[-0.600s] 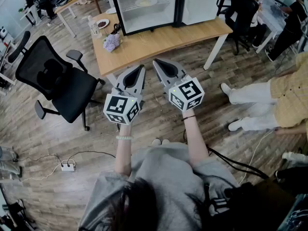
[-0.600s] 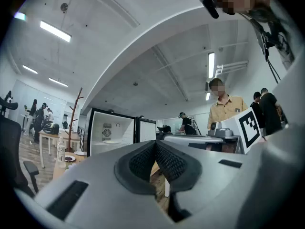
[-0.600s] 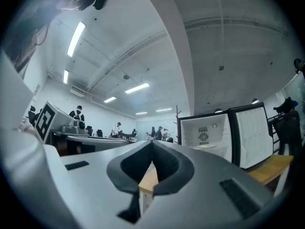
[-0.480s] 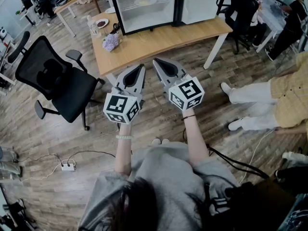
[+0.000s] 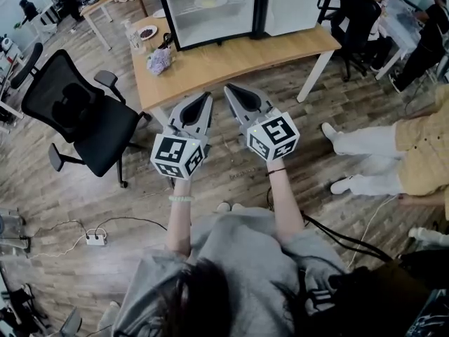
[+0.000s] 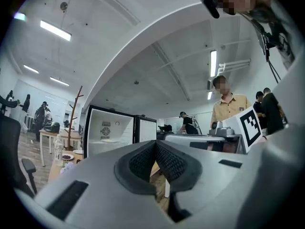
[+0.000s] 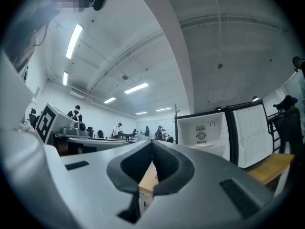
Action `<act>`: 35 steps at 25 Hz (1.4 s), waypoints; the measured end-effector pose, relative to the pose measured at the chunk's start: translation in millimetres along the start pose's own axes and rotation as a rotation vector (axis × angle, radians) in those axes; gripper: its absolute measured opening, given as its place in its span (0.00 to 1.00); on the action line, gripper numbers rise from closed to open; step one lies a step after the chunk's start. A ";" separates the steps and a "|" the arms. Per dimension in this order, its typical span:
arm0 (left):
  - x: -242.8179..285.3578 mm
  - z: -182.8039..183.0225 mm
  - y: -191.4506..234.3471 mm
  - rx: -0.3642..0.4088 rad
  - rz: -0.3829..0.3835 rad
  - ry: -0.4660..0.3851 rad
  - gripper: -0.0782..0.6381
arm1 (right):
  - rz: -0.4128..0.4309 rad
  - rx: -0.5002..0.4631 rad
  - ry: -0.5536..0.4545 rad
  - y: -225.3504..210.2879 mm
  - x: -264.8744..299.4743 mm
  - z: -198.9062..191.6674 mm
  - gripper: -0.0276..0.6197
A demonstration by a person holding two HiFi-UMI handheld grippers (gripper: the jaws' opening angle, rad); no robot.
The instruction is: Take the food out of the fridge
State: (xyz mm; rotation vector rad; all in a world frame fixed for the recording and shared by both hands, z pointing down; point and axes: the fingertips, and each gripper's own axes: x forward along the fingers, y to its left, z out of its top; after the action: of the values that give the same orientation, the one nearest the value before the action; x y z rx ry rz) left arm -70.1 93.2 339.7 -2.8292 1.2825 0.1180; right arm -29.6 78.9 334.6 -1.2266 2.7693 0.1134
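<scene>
Clearly the reach has not begun: the left hand-held gripper (image 5: 205, 100) and the right hand-held gripper (image 5: 229, 90) hover side by side short of the pale wooden bench (image 5: 242, 53). Each has its jaws pressed together with nothing between them. The food, on a pale round plate (image 5: 210, 1), sits on the shelf inside the small black-framed fridge (image 5: 172, 16), whose door stands open, well apart from both. To do this well, I judge, spread one pair of jaws before entering, come in level with the shelf, pinch the plate's near rim and draw it out flat.
</scene>
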 end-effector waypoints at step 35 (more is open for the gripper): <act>139.0 -14.7 119.7 -0.016 -0.027 -0.005 0.12 | -0.050 0.020 -0.033 -134.0 127.3 -15.2 0.05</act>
State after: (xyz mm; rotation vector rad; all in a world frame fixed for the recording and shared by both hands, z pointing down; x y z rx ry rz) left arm -67.9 -90.8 343.0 -2.8566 1.2468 0.1351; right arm -16.2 -106.0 329.8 -1.2756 2.7032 0.1001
